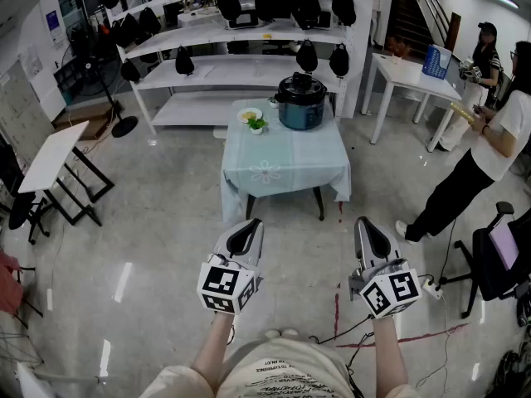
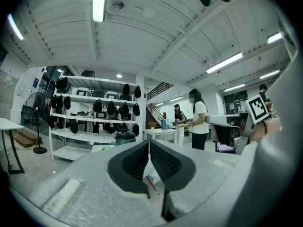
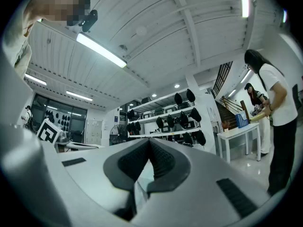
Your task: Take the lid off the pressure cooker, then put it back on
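Pressure cooker [image 1: 300, 104] sits toward the far side of the cloth-covered table [image 1: 286, 171], well ahead of the person. It is upright, its axis vertical, with the lid [image 1: 300, 84] seated and its top handle facing up. The left gripper [image 1: 249, 229] and right gripper [image 1: 368, 230] have their jaws closed together on nothing. Likely risks: lifting the lid without first twisting it free could drag the pot across the loose cloth, and a wide reach could knock the small dish [image 1: 250, 116] just beside it.
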The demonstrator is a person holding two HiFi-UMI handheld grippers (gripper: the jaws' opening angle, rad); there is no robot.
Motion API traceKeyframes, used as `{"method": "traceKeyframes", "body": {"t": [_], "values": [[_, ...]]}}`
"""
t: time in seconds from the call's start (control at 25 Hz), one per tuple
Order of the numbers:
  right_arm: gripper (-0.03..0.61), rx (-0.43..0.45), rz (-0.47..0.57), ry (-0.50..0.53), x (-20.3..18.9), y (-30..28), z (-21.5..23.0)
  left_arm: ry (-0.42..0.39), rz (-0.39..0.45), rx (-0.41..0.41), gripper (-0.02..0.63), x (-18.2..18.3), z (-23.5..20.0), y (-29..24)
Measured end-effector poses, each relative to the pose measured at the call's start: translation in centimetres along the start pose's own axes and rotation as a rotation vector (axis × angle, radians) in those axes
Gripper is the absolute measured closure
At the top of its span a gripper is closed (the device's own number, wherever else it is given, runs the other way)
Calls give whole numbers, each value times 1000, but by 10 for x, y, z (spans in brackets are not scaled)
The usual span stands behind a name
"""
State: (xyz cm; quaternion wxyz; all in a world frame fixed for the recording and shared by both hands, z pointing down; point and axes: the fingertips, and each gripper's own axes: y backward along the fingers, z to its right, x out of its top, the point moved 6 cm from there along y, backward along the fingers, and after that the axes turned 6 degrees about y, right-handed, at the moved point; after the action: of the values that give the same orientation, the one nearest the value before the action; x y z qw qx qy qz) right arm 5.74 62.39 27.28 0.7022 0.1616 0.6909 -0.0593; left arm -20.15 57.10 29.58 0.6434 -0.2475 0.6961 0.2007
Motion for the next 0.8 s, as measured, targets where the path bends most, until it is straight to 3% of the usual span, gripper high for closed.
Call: {"method": "traceKeyframes", "body": {"t": [0.28, 0.48, 0.6, 0.64, 0.72, 0.8], "values": [[574, 6, 2, -5, -2, 5, 8, 6, 4, -3, 584, -1, 9, -2], [571, 88, 25, -51, -9, 5, 15, 39, 23, -43, 583, -4, 16, -5], [569, 81, 15, -48, -14, 6, 21, 25, 31, -39, 581, -6, 20, -6], [559, 79, 9, -50, -15, 6, 23, 24, 37, -36, 581, -6, 22, -6], [476, 76, 0, -68, -17, 5, 26, 32, 49, -29, 578, -5, 22, -7], [426, 77, 0, -74, -18, 2, 29, 45, 59, -20, 488, -4, 20, -10]]}}
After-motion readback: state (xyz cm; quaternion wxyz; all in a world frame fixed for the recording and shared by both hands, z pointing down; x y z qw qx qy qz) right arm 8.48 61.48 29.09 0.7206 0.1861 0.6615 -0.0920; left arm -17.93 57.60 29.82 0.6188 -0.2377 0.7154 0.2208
